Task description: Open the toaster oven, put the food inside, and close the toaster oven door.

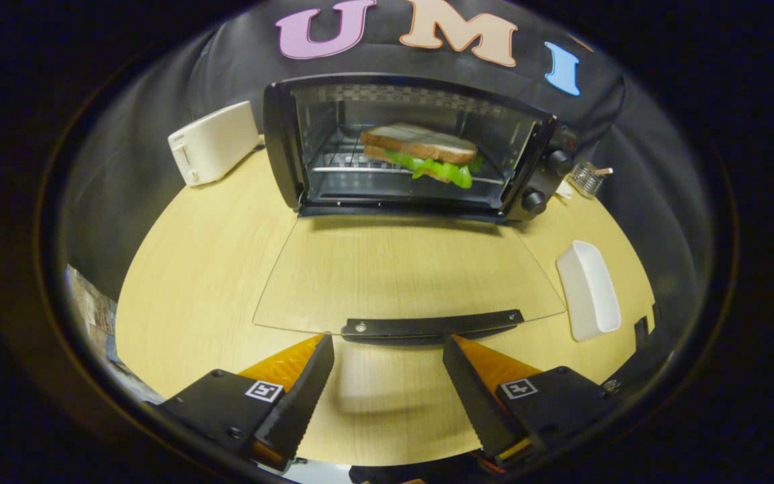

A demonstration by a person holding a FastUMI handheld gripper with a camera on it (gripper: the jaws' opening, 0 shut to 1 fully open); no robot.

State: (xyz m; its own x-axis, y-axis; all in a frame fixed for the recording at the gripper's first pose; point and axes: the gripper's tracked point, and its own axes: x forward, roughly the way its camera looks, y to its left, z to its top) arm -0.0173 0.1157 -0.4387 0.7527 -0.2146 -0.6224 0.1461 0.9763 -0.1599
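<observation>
A black toaster oven (284, 144) stands at the back of the wooden table with its glass door (400, 269) folded flat down toward me. A sandwich (422, 153) with brown bread and green lettuce lies on the wire rack inside. The door's black handle bar (433, 325) lies just ahead of my fingertips. My gripper (388, 346) is open, its fingers spread a little narrower than the handle, with nothing between them.
A white pop-up toaster (212, 142) stands left of the oven. A white rectangular dish (588, 289) lies to the right of the open door. A small clear glass holder (586, 177) sits behind the oven's knobs (533, 201). Bare tabletop (185, 282) lies left of the door.
</observation>
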